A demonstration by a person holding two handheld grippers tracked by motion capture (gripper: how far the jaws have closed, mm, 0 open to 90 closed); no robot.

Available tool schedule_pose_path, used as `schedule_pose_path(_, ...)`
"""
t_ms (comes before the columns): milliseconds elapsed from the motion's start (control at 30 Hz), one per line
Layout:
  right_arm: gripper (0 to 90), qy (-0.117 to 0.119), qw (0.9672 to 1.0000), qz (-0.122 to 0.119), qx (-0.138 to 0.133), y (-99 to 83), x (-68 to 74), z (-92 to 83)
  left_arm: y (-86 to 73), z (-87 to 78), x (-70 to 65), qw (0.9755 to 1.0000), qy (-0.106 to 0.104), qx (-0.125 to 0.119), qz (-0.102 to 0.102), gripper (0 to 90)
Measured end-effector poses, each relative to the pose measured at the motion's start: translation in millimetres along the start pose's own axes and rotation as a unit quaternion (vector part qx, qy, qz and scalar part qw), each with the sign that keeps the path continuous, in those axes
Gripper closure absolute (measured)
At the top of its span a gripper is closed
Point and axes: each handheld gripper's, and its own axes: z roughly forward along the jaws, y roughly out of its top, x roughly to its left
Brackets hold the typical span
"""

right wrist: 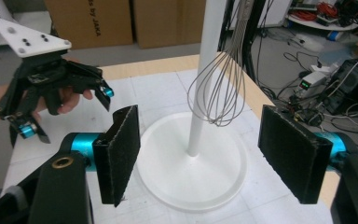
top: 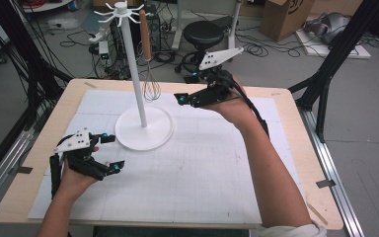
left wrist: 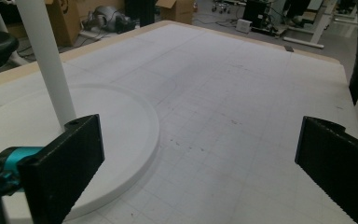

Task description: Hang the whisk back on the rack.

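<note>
Up off the surface (top: 217,177), the right gripper (top: 190,88) has its fingers (right wrist: 119,154) spread wide and empty, aimed at the whisk (top: 151,84). That whisk hangs from the white stand (top: 138,94), its wire head just ahead of those fingers, apart from them. Lower down, the left gripper (top: 112,153) rests wide open and empty, beside the stand's round base (left wrist: 121,135).

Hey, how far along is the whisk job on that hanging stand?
Done so far: the whisk hangs from a hook on the white stand. In hand: nothing; the right hand-held gripper is open, raised beside the whisk's wires, not touching them. The left hand-held gripper rests open near the stand's base. Left: likely closing on the whisk, if it is to come off.
</note>
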Motion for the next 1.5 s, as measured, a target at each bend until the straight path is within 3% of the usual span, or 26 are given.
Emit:
schedule_pose_path(600, 25.5, 0.017, 0.9994, 0.014, -0.028, -53.7, 26.1, -29.4, -0.5, 0.5, -0.4, 1.0, 0.002, 0.003, 0.001, 1.7)
schedule_pose_path(800, 24.1, 0.009, 0.9986, 0.028, -0.044, -80.0, 29.1, -39.1, -0.9, 1.2, -1.1, 1.0, 0.002, 0.007, 0.001, 1.7)
schedule_pose_path(1167, 23.8, -0.018, 0.9984, 0.044, -0.029, -131.9, 39.9, -49.7, -2.6, 3.6, -1.0, 0.9999, -0.003, 0.01, 0.001, 1.7)
schedule_pose_path(1500, 21.4, -0.024, 0.9965, 0.063, -0.05, -157.1, 45.9, -56.7, -3.0, 3.8, -2.0, 0.9999, -0.004, 0.011, 0.0, 1.7)
